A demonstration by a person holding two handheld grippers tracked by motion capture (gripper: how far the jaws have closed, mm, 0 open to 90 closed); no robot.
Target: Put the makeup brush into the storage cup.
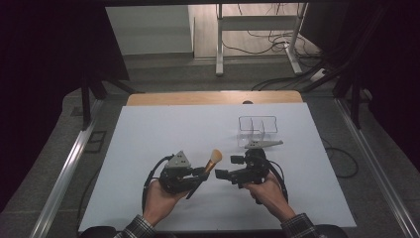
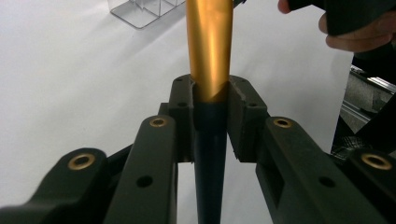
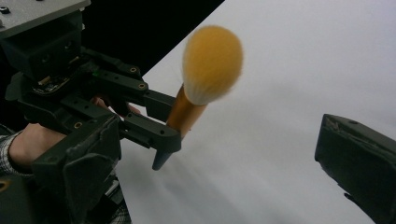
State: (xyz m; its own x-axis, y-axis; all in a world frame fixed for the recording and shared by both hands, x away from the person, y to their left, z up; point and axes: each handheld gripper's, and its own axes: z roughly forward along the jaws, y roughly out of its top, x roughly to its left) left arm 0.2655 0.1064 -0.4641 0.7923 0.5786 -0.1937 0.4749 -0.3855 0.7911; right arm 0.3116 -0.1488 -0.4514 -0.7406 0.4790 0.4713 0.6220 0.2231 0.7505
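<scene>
1. The left gripper (image 1: 198, 174) has its fingers (image 2: 184, 105) clamped on the makeup brush (image 1: 210, 165) where gold ferrule meets dark handle, bristles tilted up above the white surface (image 1: 163, 129).
2. The right gripper (image 1: 224, 167) holds nothing, fingers spread wide just beside the bristles.
3. A clear acrylic organizer (image 1: 257, 126) stands farther back.

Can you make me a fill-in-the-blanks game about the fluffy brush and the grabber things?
1. The makeup brush is held by the ____ gripper.
2. The brush's fluffy tip is the colour ____.
3. The right gripper is holding ____.
4. The clear organizer stands on the white table, on the ____ gripper's side.

Missing words: left; orange; nothing; right
</scene>
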